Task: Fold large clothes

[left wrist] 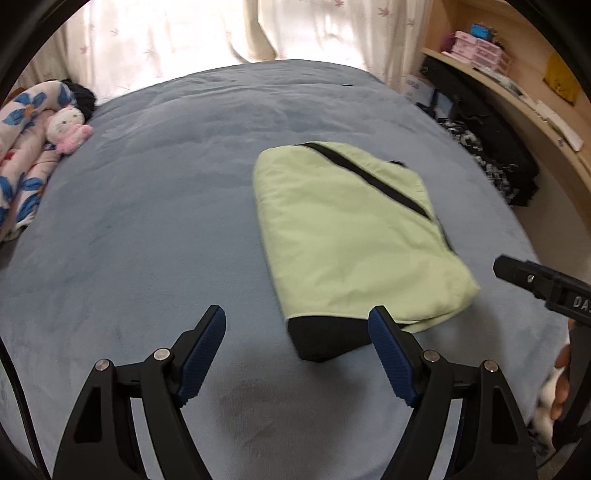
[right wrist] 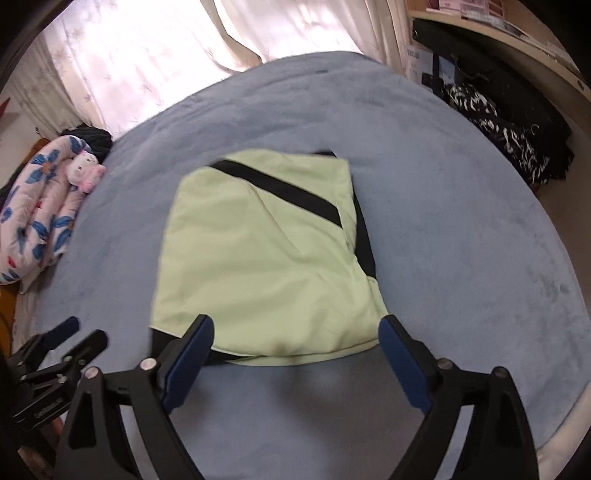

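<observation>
1. Garment (right wrist: 266,254), light green with a black diagonal stripe and black trim, lies folded into a compact rectangle on the blue bed cover (right wrist: 461,229), right of the bed's middle in the left wrist view (left wrist: 347,236).
2. Black edge of garment shows at the near end, under the green top layer.
3. Right gripper (right wrist: 297,345): jaws wide apart, nothing between them; both blue pads frame the garment's near edge; contact cannot be told.
4. Left gripper (left wrist: 297,334): jaws wide apart, empty; right pad overlaps the garment's near black corner in view, left pad over bare cover.
5. Floral blanket (left wrist: 22,155) and plush toy (left wrist: 70,129) at the bed's left edge, well apart from garment.
6. Curtain (left wrist: 207,29) behind the bed; shelf (left wrist: 517,92) at right with dark clothes (left wrist: 491,147) below.
</observation>
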